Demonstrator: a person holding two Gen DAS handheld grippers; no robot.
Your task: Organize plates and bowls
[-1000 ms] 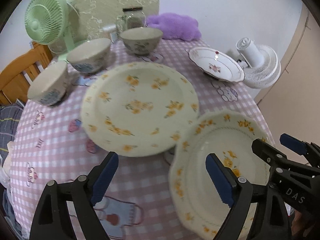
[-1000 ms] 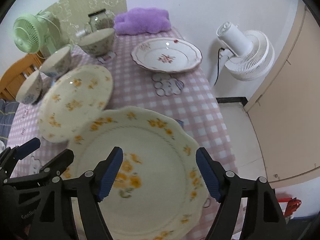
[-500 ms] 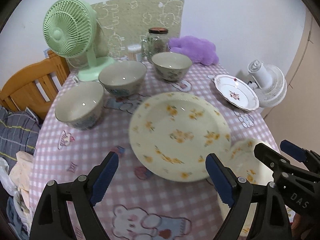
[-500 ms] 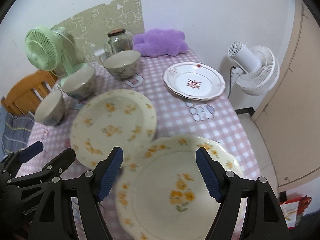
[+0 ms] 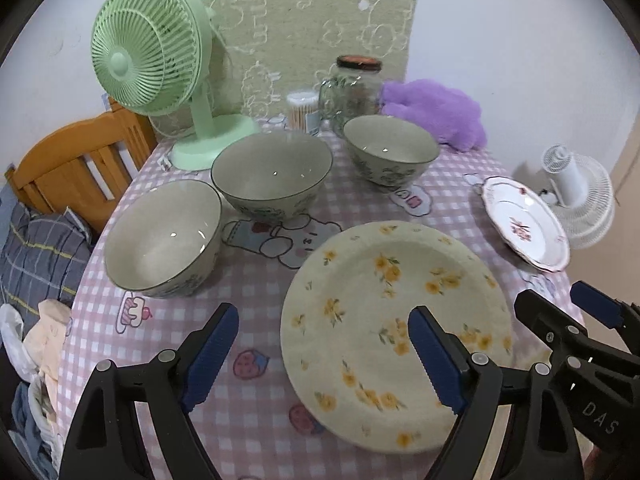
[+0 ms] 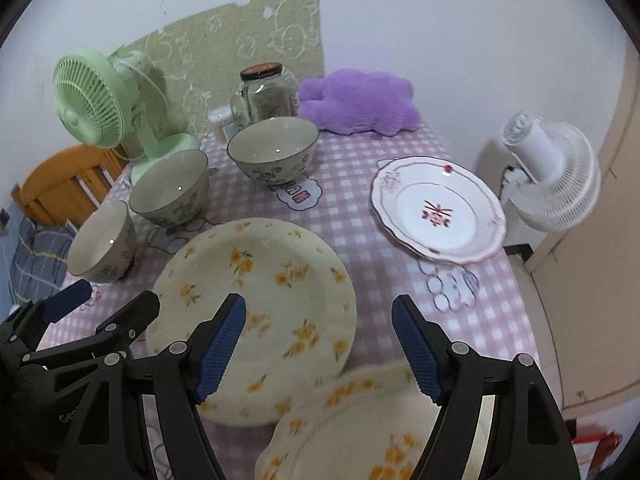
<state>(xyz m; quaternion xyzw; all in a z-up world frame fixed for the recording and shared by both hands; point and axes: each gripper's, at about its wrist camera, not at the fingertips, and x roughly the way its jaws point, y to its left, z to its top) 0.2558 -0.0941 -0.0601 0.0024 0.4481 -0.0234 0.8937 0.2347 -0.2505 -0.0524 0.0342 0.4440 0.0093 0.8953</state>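
My left gripper [image 5: 324, 354] hangs above the near part of the table, tilted steeply down and forward, its two blue-padded fingers [image 5: 210, 354] spread wide with nothing pressed between them; the jaws have just been closing a little. My right gripper [image 6: 326, 354] hangs beside it toward the table's right edge, at the same downward tilt, its blue pads [image 6: 416, 354] also well apart and gripping nothing. Each gripper shows at the side of the other's view, so the two are close together, side by side.
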